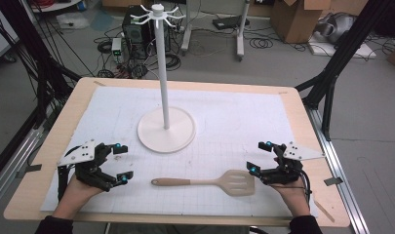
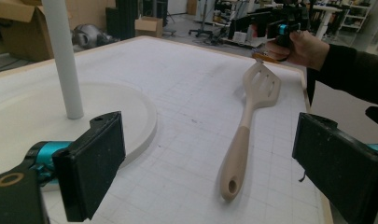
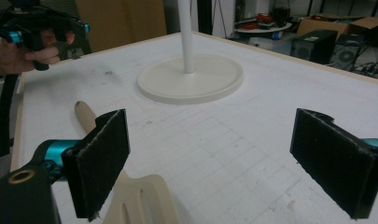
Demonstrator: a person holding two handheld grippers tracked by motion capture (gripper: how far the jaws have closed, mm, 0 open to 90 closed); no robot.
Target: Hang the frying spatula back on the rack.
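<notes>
High view shows us the spatula (image 1: 209, 183) lying flat on the table (image 1: 292, 105) between our 2 grippers, left gripper (image 1: 120, 163) and right gripper (image 1: 260, 157), both with fingers spread, near the white stand (image 1: 166, 127).

Your right gripper's near black jaw hides part of the beige slotted wooden spatula (image 3: 140, 200), its blade cut off below.

Even, bright indoor light falls from overhead, leaving only faint soft shadows under the stand (image 1: 166, 127) and spatula (image 1: 207, 183). The white mat (image 1: 234, 122) shows no harsh glare. All three pictures are slightly soft; the near claw pads (image 2: 91, 163) look blurred.
</notes>
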